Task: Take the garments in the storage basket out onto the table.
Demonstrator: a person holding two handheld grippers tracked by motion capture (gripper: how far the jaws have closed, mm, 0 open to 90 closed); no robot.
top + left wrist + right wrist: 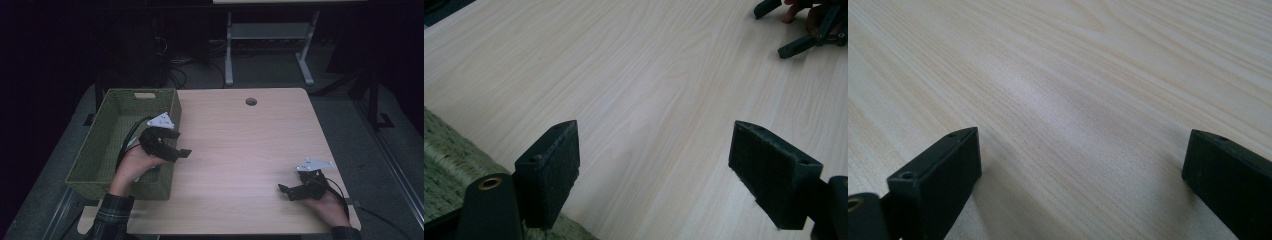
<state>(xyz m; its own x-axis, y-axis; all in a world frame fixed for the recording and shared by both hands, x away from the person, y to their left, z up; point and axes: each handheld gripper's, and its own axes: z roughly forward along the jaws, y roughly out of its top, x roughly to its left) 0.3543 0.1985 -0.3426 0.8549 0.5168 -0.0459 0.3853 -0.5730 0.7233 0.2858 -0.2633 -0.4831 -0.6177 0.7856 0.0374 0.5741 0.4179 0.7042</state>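
My left gripper (176,144) is held over the right rim of a green woven basket (107,125) at the table's left side, its jaws pointing right across the table. It stands open (654,165) with nothing between its jaws. My right gripper (286,191) rests low on the light wooden table (240,145) near the front right corner, jaws pointing left. It is open too (1080,170), with bare wood between the jaws. In the left gripper view the right gripper (796,30) shows far off at the top right.
The basket's inside looks empty where it shows, apart from a black cable (131,131) trailing over it. A round hole (251,101) sits near the table's far edge. A metal stand (267,40) is on the floor behind the table.
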